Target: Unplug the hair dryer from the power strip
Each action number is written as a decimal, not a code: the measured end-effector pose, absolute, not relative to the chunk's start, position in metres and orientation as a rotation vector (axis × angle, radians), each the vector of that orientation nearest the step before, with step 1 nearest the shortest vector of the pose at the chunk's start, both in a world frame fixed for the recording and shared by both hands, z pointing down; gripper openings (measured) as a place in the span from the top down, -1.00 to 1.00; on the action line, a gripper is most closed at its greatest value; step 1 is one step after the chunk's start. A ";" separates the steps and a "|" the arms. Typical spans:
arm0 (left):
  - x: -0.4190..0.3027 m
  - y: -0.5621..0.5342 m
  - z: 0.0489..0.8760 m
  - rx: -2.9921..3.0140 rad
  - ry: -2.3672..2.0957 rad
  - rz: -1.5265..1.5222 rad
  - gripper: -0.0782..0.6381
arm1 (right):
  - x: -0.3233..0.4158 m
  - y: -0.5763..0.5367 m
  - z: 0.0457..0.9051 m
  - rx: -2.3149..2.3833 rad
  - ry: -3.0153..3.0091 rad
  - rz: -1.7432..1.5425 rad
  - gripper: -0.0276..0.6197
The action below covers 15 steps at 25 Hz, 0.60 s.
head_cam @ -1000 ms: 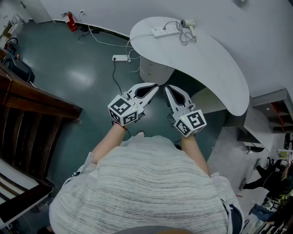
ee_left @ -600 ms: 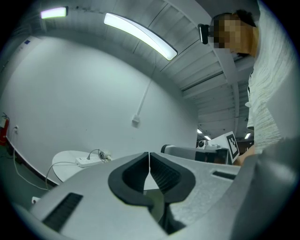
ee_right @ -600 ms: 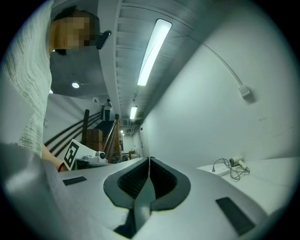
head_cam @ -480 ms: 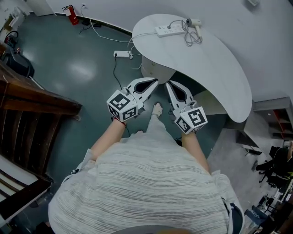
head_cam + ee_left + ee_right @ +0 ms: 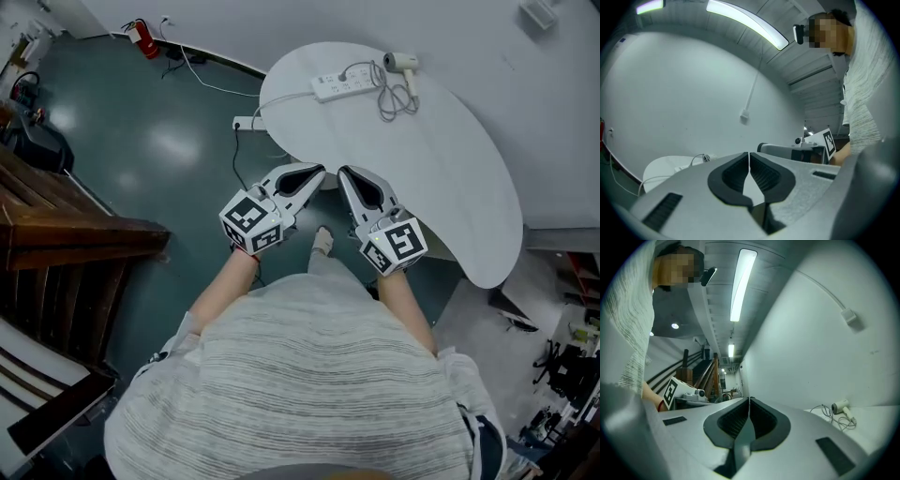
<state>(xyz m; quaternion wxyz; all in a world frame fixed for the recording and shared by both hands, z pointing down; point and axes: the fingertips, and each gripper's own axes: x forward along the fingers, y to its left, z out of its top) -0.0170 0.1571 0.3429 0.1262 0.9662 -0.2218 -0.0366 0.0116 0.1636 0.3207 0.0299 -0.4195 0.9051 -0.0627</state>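
**While both grippers hung shut & empty: approach step, plug untouched**

Step in hand, as I judged it, was the reach. Nothing of the unplugging was done yet. The next move prob called for carrying both grippers across the table, opening the jaws, pinning the strip w/ one & pinching the plug body w/ the other. The pull should go straight out of the socket, not on the cord.

- Table (image 5: 441, 159): white, rounded, the landmark for everything below.
- Left gripper (image 5: 319, 172) & right gripper (image 5: 344, 174): side by side at the table's near edge, both pointing level toward its far side. Each had its jaws pressed together w/ nothing between them.
- Power strip (image 5: 347, 84): lay on the table's far-left part, well apart from both grippers. Its long axis ran roughly along the table's far edge, & its own lead dropped off the table's left edge.
- Hair dryer (image 5: 401, 63): lay at the table's far edge, further right along it than the strip.
  - Barrel axis was approx in line w/ the strip's. One round end faced the strip, but I couldn't tell nozzle from intake.
  - Handle pointed back toward the table's near edge.
- Cord (image 5: 394, 98): sat in loose loops on the table by the handle, then arced over to approx mid-strip.
- Plug: too small to make out.
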 end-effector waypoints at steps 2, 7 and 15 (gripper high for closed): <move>-0.005 0.134 0.342 2.813 -0.653 -0.106 0.76 | 0.021 0.139 0.320 -1.273 2.808 -0.189 0.83; 0.018 0.085 0.342 2.803 -0.691 -0.104 0.76 | 0.042 0.089 0.321 -1.224 2.840 -0.197 0.83; 0.037 0.028 0.356 2.792 -0.761 -0.039 0.76 | 0.066 0.023 0.329 -1.191 2.861 -0.210 0.83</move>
